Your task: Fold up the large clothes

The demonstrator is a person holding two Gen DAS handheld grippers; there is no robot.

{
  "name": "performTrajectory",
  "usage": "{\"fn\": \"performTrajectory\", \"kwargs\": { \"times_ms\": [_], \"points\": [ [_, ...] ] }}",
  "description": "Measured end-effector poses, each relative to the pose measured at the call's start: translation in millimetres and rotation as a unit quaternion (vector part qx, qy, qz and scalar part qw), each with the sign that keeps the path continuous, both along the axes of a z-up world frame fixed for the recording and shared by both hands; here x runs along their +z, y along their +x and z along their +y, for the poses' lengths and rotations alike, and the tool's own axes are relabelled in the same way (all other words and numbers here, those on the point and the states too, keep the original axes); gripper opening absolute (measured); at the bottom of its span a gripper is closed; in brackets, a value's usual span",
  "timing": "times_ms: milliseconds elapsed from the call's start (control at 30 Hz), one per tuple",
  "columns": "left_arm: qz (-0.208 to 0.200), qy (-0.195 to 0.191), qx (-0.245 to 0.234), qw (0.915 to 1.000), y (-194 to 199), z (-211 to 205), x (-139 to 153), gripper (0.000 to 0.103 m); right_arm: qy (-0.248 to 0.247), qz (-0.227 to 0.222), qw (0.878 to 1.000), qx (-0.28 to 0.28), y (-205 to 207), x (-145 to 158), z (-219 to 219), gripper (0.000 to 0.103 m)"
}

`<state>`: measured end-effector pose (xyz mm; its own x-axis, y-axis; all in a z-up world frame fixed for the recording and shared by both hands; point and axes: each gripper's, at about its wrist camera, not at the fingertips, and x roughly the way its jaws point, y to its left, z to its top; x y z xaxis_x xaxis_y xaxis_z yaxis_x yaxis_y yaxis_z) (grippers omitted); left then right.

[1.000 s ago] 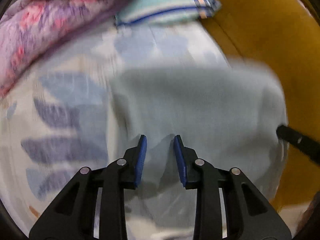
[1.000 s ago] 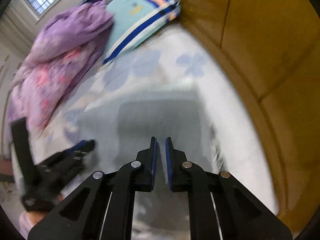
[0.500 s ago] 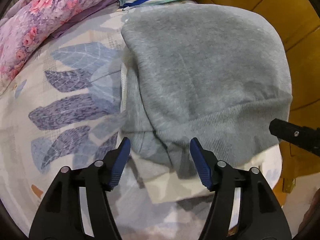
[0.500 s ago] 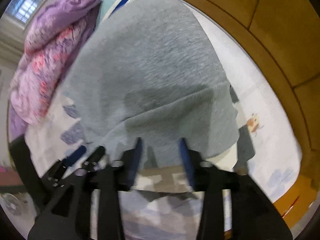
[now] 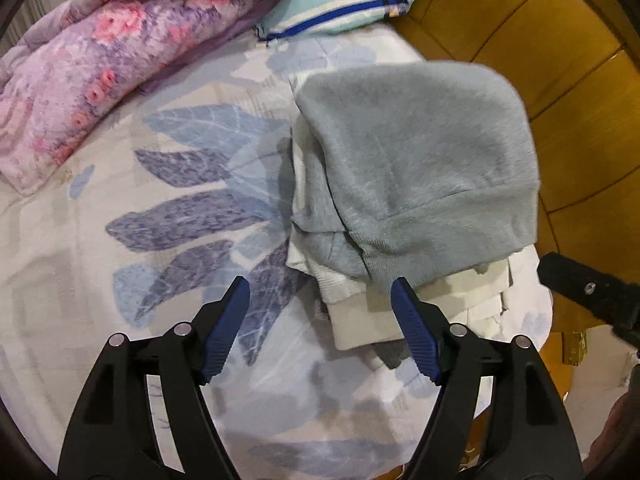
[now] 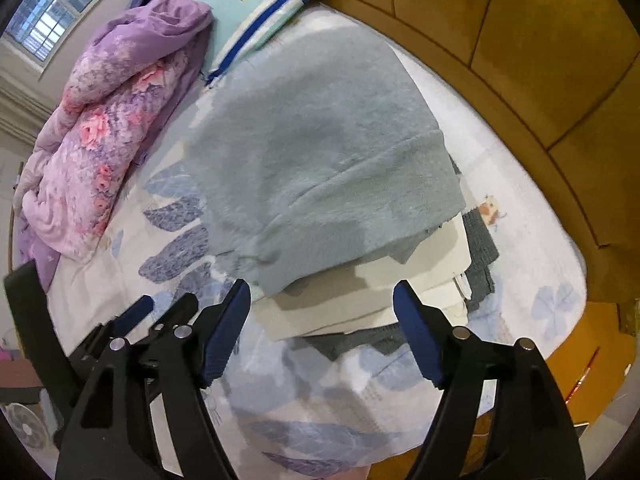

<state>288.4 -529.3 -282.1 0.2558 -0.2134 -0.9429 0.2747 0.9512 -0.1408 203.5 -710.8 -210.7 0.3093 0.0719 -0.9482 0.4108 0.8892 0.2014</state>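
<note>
A folded grey sweatshirt (image 5: 416, 160) lies on top of a stack of folded clothes, with a cream garment (image 5: 360, 312) under it, near the bed's right edge. It also shows in the right wrist view (image 6: 320, 152), over the cream garment (image 6: 360, 292) and a dark grey one (image 6: 480, 248). My left gripper (image 5: 320, 304) is open and empty, just short of the stack's near edge. My right gripper (image 6: 322, 308) is open and empty, also at the near edge. The left gripper (image 6: 132, 316) shows at lower left in the right wrist view.
The bed sheet (image 5: 180, 220) has blue leaf prints. A purple floral quilt (image 5: 100, 60) and a striped teal pillow (image 5: 332, 4) lie at the far end. A yellow-brown padded headboard (image 5: 560, 80) curves along the right side. A fan (image 6: 24, 428) stands off the bed.
Both grippers opened wide, let go of the grey sweatshirt and pulled back from it. The sweatshirt now rests folded on the stack.
</note>
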Motion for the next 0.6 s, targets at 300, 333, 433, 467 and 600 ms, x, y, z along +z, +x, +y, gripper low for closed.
{"fn": "performTrajectory", "kwargs": {
  "times_ms": [300, 333, 433, 467, 600],
  "points": [
    [-0.068, -0.028, -0.027, 0.9969, -24.7, 42.4, 75.4, 0.085, -0.047, -0.051, 0.997, -0.034, -35.7, 56.2, 48.6, 0.073],
    [-0.074, -0.031, -0.031, 0.9963, -27.7, 47.6, 82.4, 0.085, -0.057, -0.058, 0.996, -0.040, -42.9, 64.5, 58.7, 0.074],
    [-0.098, -0.047, -0.056, 0.9925, -43.6, 68.6, 104.6, 0.085, -0.071, -0.068, 0.993, -0.058, -58.9, 81.0, 81.1, 0.074],
    [-0.108, -0.049, -0.066, 0.9907, -50.2, 77.6, 113.0, 0.085, -0.071, -0.071, 0.993, -0.066, -65.7, 86.6, 88.5, 0.074],
    [-0.139, -0.056, -0.090, 0.9846, -76.1, 121.6, 145.7, 0.085, -0.091, -0.097, 0.987, -0.089, -93.1, 114.1, 132.6, 0.074]
  ]
}}
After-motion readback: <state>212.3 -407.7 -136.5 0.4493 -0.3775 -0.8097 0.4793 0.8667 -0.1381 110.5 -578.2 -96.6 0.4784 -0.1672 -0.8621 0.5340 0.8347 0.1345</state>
